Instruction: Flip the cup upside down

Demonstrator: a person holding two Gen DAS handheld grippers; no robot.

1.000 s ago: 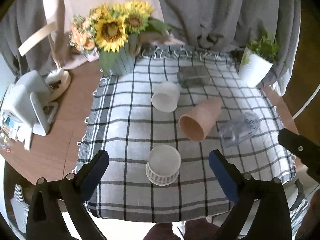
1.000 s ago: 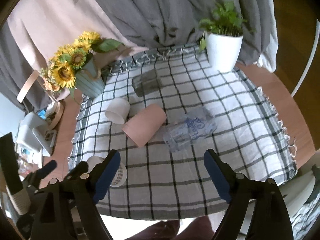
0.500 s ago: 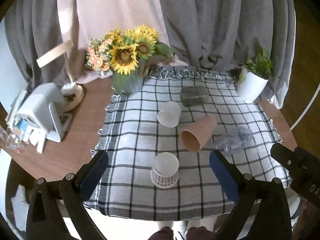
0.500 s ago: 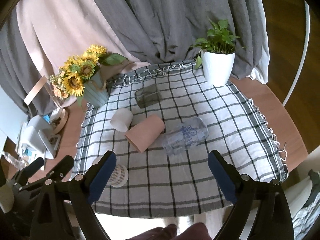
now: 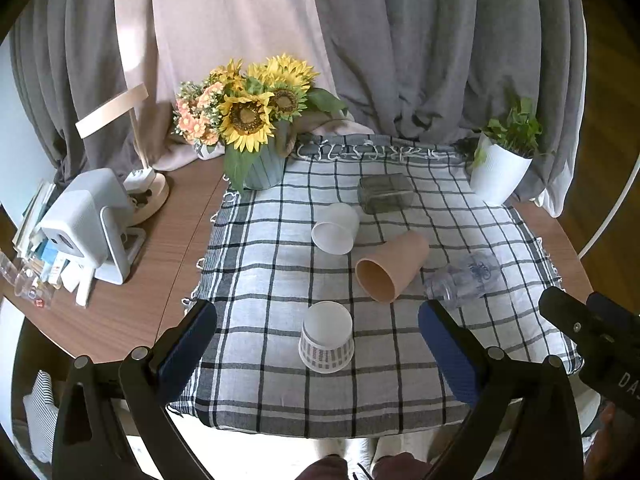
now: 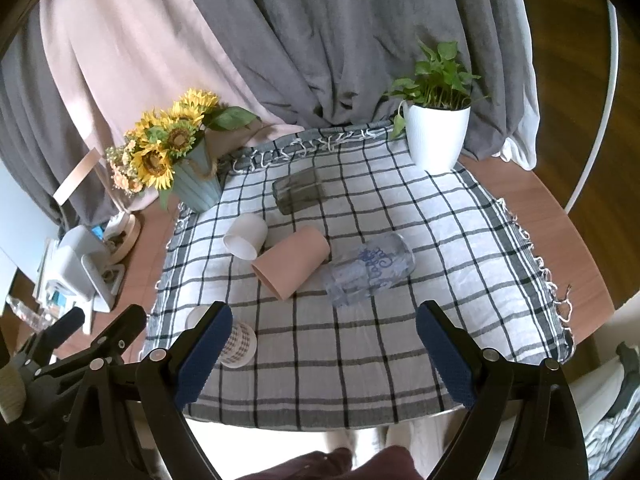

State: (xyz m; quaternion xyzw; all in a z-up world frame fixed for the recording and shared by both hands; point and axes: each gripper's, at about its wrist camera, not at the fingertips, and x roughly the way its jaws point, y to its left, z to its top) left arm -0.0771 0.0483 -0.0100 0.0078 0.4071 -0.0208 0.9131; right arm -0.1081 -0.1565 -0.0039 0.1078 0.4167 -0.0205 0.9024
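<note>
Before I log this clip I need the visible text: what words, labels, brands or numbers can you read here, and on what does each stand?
"DA": white letters on the right gripper body at the left wrist view's right edge; the rest is cut off.
Blue print on the clear cup lying on its side: ornate, not readable.
Dark pattern on the white patterned cup: too small to read as text.
Papers and packets beside the white device: too blurred to read.

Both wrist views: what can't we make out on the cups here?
- Patterned white cup: right wrist view, partly hidden behind the right gripper's left finger.
- Clear cup: left wrist view, printed lettering too small to read.
- Dark glass: both views, open end faces away, so contents unseen.
</note>
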